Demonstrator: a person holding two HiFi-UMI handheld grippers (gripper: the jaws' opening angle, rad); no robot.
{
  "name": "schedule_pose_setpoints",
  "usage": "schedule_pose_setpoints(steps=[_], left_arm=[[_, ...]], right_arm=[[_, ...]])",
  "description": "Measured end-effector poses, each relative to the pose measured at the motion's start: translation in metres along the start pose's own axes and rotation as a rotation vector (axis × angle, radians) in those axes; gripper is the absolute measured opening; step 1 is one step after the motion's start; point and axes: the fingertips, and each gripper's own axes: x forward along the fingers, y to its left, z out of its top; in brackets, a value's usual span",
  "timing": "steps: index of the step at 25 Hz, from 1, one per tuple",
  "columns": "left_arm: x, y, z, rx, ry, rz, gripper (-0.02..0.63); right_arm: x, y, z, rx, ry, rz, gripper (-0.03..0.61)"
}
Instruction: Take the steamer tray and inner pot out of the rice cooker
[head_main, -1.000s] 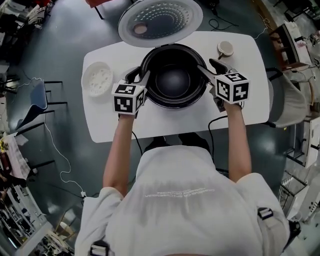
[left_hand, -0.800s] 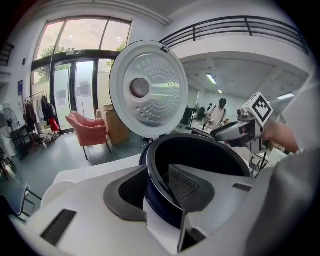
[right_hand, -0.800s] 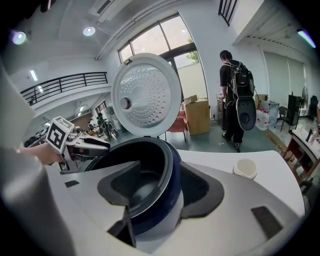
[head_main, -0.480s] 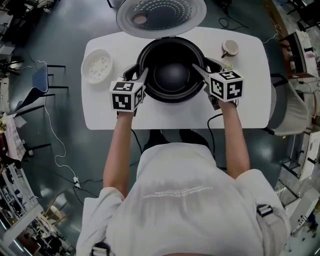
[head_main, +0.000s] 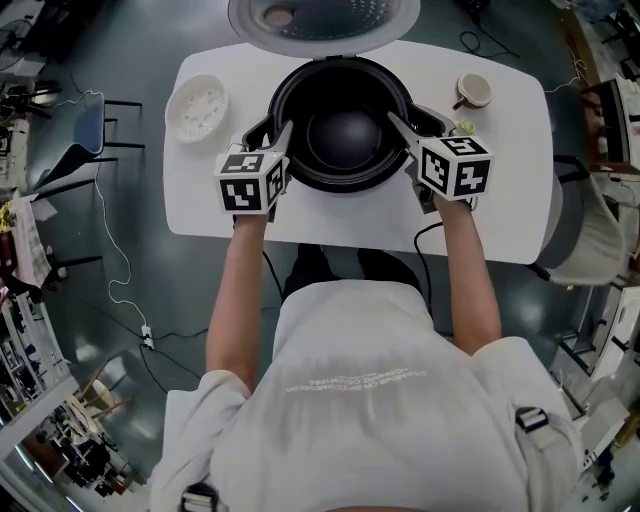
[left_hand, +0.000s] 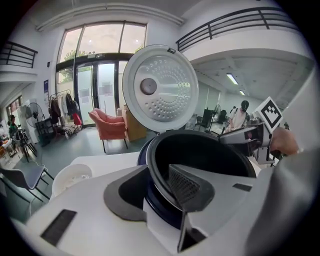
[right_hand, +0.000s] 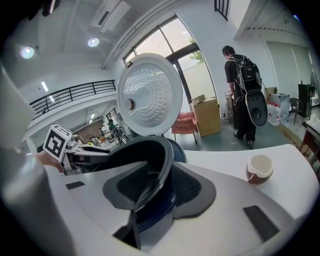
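The inner pot (head_main: 345, 140) sits in the open rice cooker (head_main: 272, 95) at the middle of the white tabletop (head_main: 500, 190). It is black and round with a smooth, empty bowl and a thin out-turned lip. The cooker's lid (head_main: 325, 14) stands raised behind it, its dimpled inner plate showing. The steamer tray (head_main: 196, 107), white, shallow and perforated, lies on the tabletop to the cooker's left, apart from it. The left tool (head_main: 272, 133) is clamped on the pot's left rim, one jaw inside and one outside. The right tool (head_main: 405, 122) has just been closing and grips the right rim in the same way.
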Motion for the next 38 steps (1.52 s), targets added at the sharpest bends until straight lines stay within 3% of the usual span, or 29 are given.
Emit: schedule_pose_setpoints(steps=[8, 15, 21, 24, 27, 38], left_arm=[[0.001, 0.006, 0.000, -0.086, -0.047, 0.042, 0.133], [0.002, 0.007, 0.001, -0.103, -0.080, 0.061, 0.124], [-0.005, 0.006, 0.000, -0.197, -0.116, 0.029, 0.109], [-0.011, 0.005, 0.001, -0.258, -0.134, 0.012, 0.095], [-0.018, 0.006, 0.003, -0.269, -0.144, 0.001, 0.086], [-0.065, 0.003, 0.040, -0.323, -0.299, -0.031, 0.077]], right_arm=[[0.002, -0.001, 0.001, -0.021, 0.013, -0.002, 0.132], [0.003, -0.002, 0.001, -0.038, 0.008, -0.007, 0.132], [0.003, -0.005, 0.004, 0.034, 0.012, -0.009, 0.112], [-0.002, -0.005, 0.010, 0.065, -0.014, -0.006, 0.098], [-0.004, 0.000, 0.018, 0.096, -0.043, 0.014, 0.083], [-0.038, 0.027, 0.072, 0.007, -0.164, 0.030, 0.078]])
